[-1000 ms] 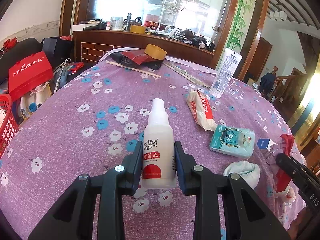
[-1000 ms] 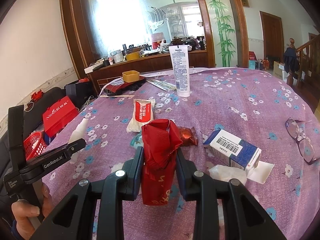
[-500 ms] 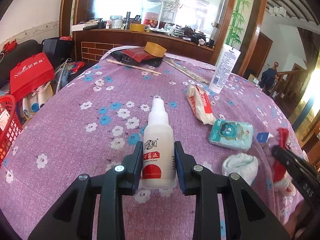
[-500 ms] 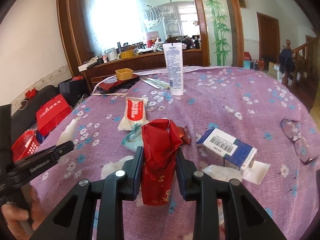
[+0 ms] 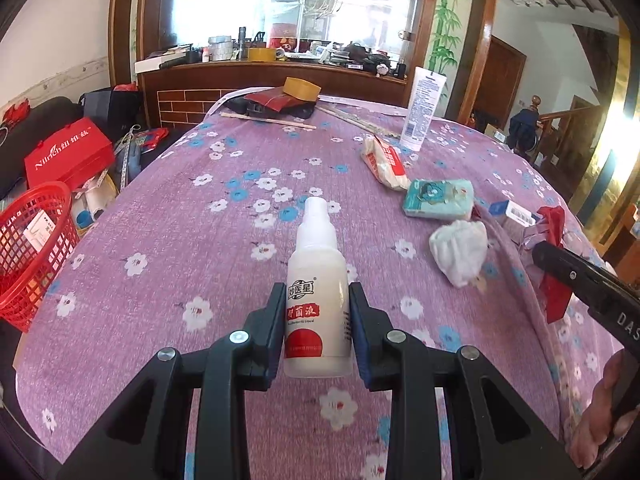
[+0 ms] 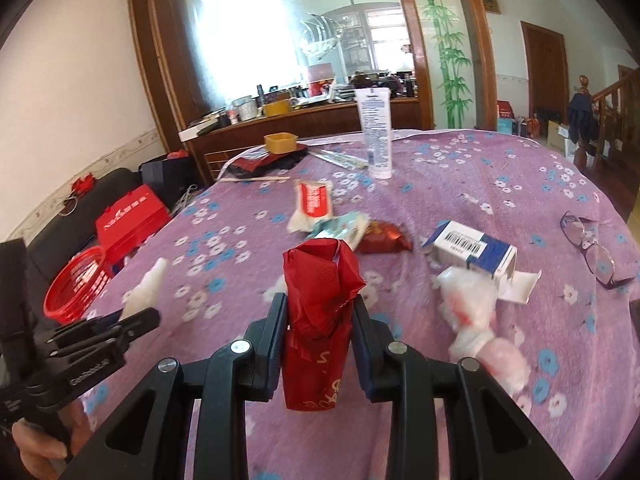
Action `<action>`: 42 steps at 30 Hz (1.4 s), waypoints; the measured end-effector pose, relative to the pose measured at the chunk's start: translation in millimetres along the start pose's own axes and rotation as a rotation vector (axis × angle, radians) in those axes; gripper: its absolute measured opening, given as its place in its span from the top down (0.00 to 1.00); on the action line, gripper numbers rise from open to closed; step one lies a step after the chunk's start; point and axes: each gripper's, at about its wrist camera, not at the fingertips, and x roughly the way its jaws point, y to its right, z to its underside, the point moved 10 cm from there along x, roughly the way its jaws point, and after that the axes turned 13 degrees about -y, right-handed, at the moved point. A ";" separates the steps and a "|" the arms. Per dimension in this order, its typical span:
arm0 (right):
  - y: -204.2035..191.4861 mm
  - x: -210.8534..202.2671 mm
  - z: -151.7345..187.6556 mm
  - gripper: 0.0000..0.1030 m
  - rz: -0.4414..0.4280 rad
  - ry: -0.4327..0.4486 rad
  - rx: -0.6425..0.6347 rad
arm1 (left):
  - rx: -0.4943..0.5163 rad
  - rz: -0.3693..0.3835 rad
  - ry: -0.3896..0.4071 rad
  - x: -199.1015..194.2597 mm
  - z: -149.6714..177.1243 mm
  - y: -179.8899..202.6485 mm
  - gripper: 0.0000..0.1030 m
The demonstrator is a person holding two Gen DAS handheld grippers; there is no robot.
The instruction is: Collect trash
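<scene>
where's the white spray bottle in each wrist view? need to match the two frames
Left wrist: white spray bottle sits centre, low in the frame, clamped between the left gripper pads.
Right wrist: same bottle shows at lower left, blurred, sticking out of the left gripper.
Shared landmark: the tall white tube standing upright at the far side of the table.

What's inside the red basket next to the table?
The red basket holds at least one white card or packet with print, seen through its mesh. Its wall and the picture's edge hide the rest; the right wrist view shows only its rim.
</scene>
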 end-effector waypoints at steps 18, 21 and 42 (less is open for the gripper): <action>-16.0 3.9 22.6 0.68 -0.028 -0.068 -0.008 | 0.054 -0.060 0.000 7.0 10.6 9.3 0.72; -19.0 6.0 24.3 0.68 -0.025 -0.074 -0.018 | 0.059 -0.078 0.004 7.9 11.7 9.2 0.72; -18.0 15.2 26.9 0.68 -0.048 -0.103 -0.001 | 0.057 -0.096 0.002 9.2 12.6 5.5 0.72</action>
